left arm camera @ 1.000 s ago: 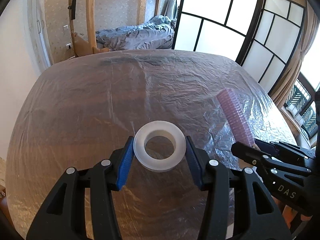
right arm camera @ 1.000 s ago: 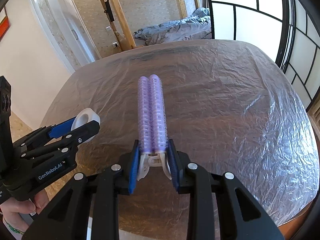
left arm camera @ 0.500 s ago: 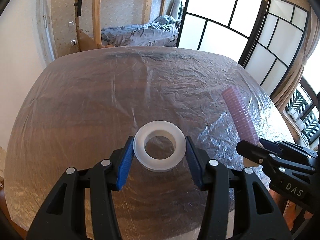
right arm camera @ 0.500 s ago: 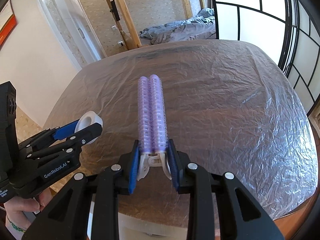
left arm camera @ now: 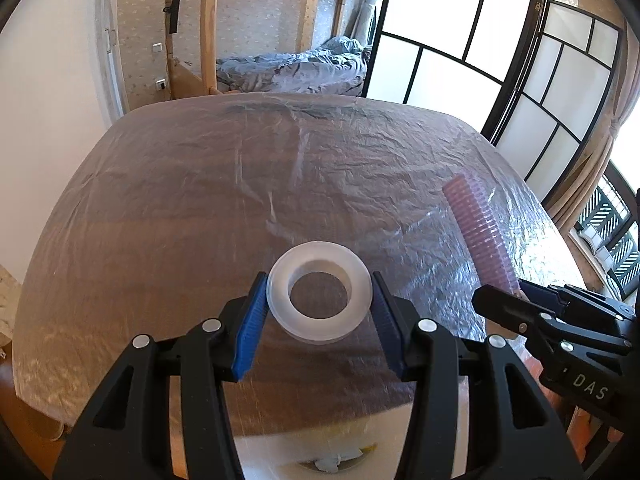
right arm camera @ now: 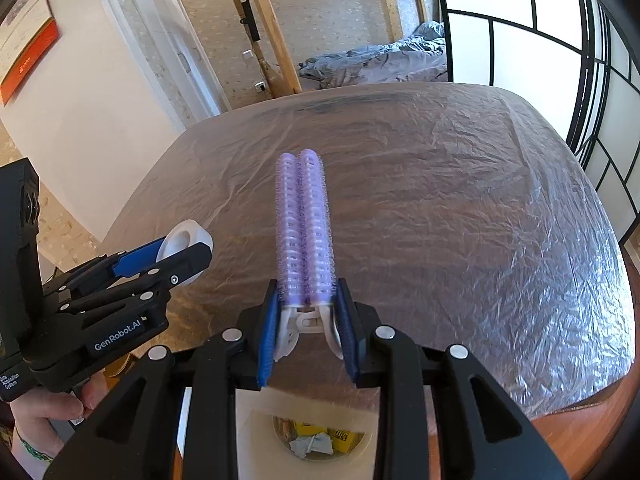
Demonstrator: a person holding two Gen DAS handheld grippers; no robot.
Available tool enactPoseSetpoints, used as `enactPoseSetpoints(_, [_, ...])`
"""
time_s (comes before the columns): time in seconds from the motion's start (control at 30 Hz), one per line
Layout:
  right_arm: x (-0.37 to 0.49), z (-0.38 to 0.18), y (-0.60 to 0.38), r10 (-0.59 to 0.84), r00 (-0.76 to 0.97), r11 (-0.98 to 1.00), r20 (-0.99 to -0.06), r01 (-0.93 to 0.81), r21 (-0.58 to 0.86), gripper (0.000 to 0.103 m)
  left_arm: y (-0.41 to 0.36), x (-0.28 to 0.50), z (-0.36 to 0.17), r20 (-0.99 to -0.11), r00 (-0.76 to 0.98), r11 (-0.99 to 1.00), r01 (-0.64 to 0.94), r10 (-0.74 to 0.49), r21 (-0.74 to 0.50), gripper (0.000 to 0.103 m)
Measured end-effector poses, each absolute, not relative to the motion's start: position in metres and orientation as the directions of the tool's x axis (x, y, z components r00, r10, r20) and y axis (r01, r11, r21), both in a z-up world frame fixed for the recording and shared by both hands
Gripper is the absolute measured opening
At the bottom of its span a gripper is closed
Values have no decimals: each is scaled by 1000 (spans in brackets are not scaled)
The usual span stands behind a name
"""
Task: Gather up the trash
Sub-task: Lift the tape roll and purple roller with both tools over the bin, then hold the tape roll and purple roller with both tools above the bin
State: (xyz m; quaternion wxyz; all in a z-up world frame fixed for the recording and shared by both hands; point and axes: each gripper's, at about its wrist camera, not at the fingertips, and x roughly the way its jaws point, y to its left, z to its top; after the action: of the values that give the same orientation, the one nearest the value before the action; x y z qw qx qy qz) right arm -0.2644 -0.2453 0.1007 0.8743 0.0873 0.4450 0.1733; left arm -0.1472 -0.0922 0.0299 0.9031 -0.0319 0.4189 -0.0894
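My left gripper (left arm camera: 318,306) is shut on a translucent white tape roll (left arm camera: 320,298), held above the near edge of the plastic-covered table (left arm camera: 240,184). My right gripper (right arm camera: 306,306) is shut on a purple double hair roller clip (right arm camera: 305,224), gripped at its white handle end. In the right wrist view the left gripper (right arm camera: 176,254) with the tape roll (right arm camera: 182,240) is at the left. In the left wrist view the hair roller (left arm camera: 478,232) and the right gripper (left arm camera: 516,300) are at the right. A white trash bin (right arm camera: 320,440) with paper scraps sits below the table's near edge.
The table (right arm camera: 440,200) is covered in crinkled clear plastic film. The bin's opening also shows at the bottom of the left wrist view (left arm camera: 336,466). Behind the table are a wooden bunk bed (left arm camera: 208,40) with grey bedding and black-framed sliding screens (left arm camera: 460,60).
Both grippers have drawn back toward the near edge of the table with their objects still held. The trash bin has come into view below them.
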Motion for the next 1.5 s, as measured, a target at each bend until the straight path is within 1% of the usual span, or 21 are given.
enactPoseSetpoints(0.27, [-299, 99, -249, 403, 533, 915, -744, -243, 322, 28, -90, -179, 28, -751, 636, 984, 108, -178, -142, 51])
enactPoseSetpoints(0.53, [-344, 101, -240, 385, 539, 923, -749, -228, 311, 28, -82, -213, 24, -745, 633, 978, 128, -209, -165, 51])
enactPoseSetpoints(0.8, [-389, 99, -221, 372, 540, 927, -755, -166, 337, 28, -64, -253, 19, -753, 610, 968, 183, -249, -172, 51])
enactPoseSetpoints(1.0, [-424, 91, -207, 340, 523, 938, -781, -124, 325, 28, -56, -277, 14, -759, 592, 961, 211, -273, -180, 51])
enactPoseSetpoints(1.23, [-435, 80, -197, 332, 489, 942, -806, -129, 309, 28, -57, -298, 5, -774, 570, 959, 218, -275, -180, 51])
enactPoseSetpoints(1.5, [-429, 68, -197, 326, 448, 945, -832, -137, 297, 28, -59, -303, -7, -792, 554, 965, 193, -258, -179, 51])
